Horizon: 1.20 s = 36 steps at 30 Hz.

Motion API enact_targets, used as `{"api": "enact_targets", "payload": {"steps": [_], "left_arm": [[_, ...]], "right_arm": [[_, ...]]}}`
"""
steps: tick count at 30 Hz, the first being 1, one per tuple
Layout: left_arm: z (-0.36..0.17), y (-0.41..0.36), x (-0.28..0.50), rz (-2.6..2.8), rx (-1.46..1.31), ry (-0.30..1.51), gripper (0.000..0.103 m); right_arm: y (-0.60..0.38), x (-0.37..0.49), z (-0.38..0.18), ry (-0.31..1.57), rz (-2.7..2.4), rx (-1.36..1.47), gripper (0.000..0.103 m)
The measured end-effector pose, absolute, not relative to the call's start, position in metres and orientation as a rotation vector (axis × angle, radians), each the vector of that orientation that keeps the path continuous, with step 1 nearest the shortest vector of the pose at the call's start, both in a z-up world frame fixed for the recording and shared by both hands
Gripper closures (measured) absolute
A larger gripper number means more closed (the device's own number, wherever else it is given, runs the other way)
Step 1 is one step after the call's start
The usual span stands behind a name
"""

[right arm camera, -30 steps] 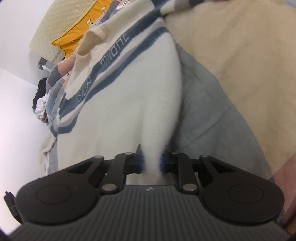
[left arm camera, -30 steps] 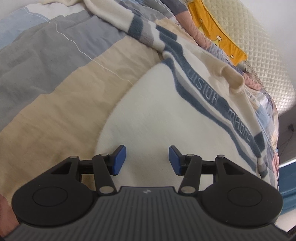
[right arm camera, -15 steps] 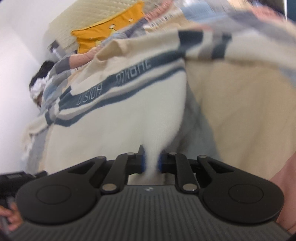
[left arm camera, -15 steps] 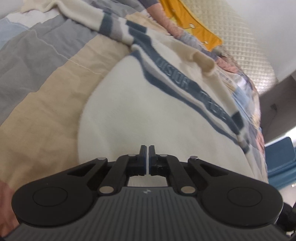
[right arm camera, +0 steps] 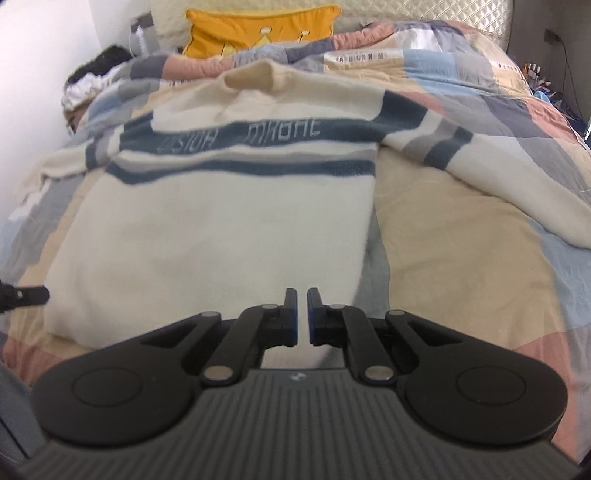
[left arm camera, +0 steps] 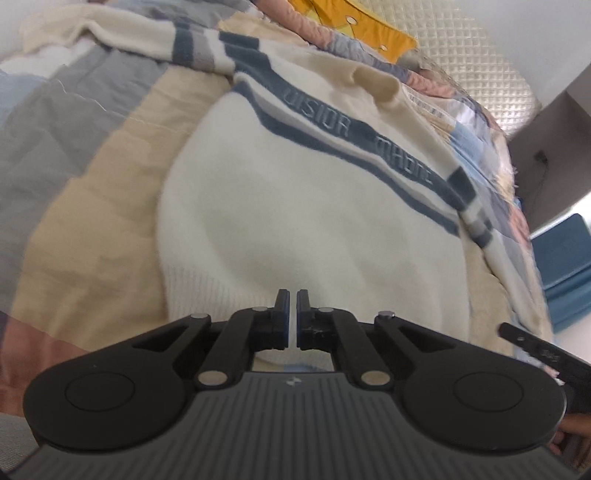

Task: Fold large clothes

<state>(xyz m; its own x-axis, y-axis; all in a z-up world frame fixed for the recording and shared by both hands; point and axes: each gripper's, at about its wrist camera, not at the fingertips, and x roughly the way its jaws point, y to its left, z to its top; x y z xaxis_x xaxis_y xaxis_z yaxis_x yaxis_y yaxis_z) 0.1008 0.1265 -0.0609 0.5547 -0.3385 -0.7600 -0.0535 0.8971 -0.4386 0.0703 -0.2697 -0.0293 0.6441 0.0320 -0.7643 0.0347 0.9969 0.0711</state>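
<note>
Sweater [left arm camera: 303, 221]: a cream knit with blue-grey bands and lettering across the chest, lying flat on the patchwork quilt [left arm camera: 92, 177], its hem end towards the cameras and its collar towards the orange pillow [right arm camera: 258, 27].
Left gripper [left arm camera: 293, 314]: nearly closed, with pale knit showing in the slit between the pads; it pinches the hem edge of the sweater.
Right gripper [right arm camera: 302, 317]: nearly closed in the same way on the hem, at the sweater's other bottom corner.
Why held so: a grip on each bottom corner keeps the hem stretched straight, which probably prepares for carrying the lower half up over the chest band.
Sleeves: one sleeve [right arm camera: 498, 177] is spread out on the quilt, clear of the sweater's body; the other sleeve [right arm camera: 74, 158] lies bunched at the opposite side.
Pillow: propped against the quilted headboard [right arm camera: 406, 11], beyond the sweater's collar.
Containers: none seen near the sweater; a blue object [left arm camera: 565, 266] beside the bed, off the sweater's side, cannot be made out as a container.
</note>
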Motion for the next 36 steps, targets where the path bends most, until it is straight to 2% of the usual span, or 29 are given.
{"api": "enact_targets", "payload": {"steps": [7, 18, 28, 36], "left_arm": [[-0.048, 0.112, 0.121, -0.158, -0.396, 0.942, 0.099], [-0.042, 0.058, 0.182, -0.182, -0.245, 0.887, 0.098], [-0.097, 0.029, 0.243, -0.155, -0.095, 0.866, 0.098], [-0.143, 0.025, 0.267, -0.141, -0.030, 0.915, 0.098]], "right_arm": [[-0.265, 0.074, -0.020, 0.782, 0.031, 0.109, 0.092], [-0.247, 0.117, -0.037, 0.754, 0.074, 0.170, 0.092], [-0.242, 0.150, -0.086, 0.757, 0.061, 0.120, 0.092], [-0.237, 0.173, -0.123, 0.874, 0.064, 0.160, 0.094]]}}
